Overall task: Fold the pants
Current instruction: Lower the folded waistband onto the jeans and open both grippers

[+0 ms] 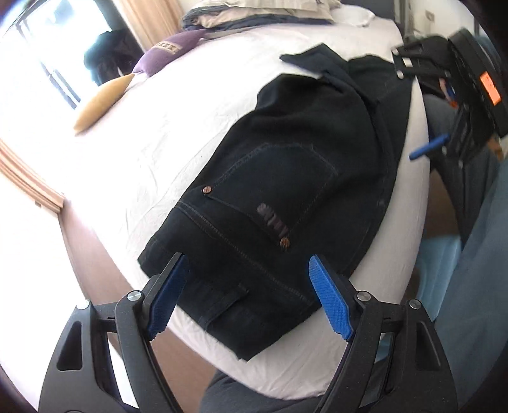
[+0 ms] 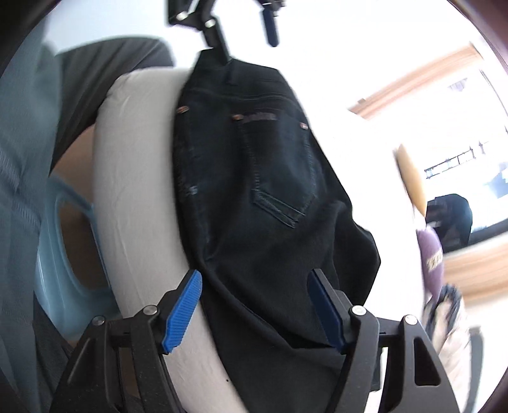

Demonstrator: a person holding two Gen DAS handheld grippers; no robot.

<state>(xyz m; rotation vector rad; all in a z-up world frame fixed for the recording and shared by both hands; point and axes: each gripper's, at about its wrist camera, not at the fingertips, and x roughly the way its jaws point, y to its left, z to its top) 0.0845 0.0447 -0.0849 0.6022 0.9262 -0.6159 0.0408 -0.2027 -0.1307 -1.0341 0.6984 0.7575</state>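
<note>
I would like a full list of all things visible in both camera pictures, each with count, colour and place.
pants: one, black, lying folded on the bed near its edge
bed sheet: one, white, covering the bed
cushions: two, one yellow and one purple, on the far side of the bed
folded clothes: one pile, beige and blue, at the far end of the bed
curtain: one, beige, by the window
basket: one, light blue, on the floor beside the bed
left claw: one, black with blue pads, open, at the waistband end
right claw: one, black with blue pads, open, at the opposite end of the pants
</note>
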